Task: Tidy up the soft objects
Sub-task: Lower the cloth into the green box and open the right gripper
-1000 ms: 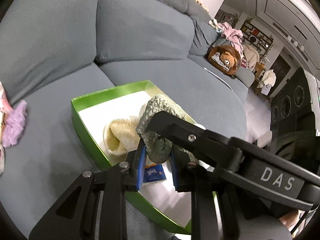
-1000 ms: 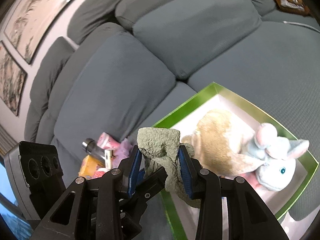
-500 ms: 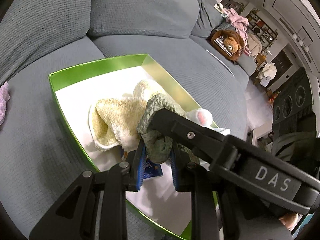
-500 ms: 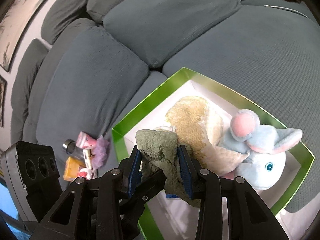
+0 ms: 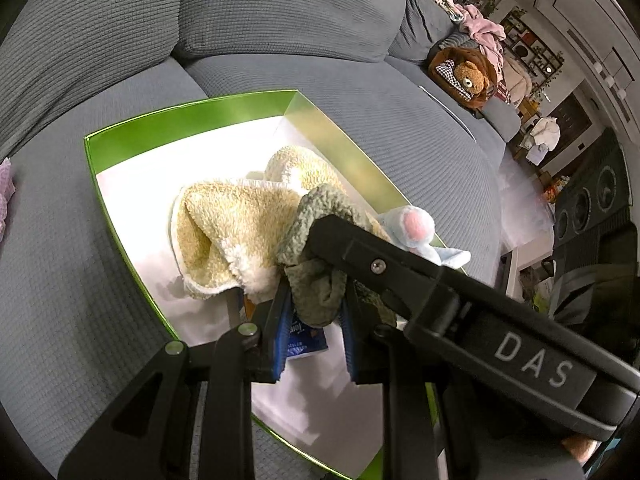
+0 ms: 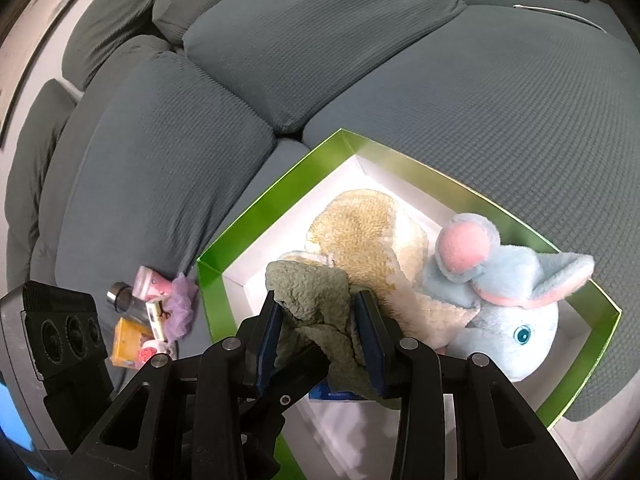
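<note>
On the grey sofa we keep the green box open as the collecting place for soft things, and it already holds a yellow fleece cloth, a blue plush mouse and a small blue packet. We hold the green fleece cloth over the box's near end, the left gripper and right gripper both clamped narrowly on it, probably to lower it in bunched.
</note>
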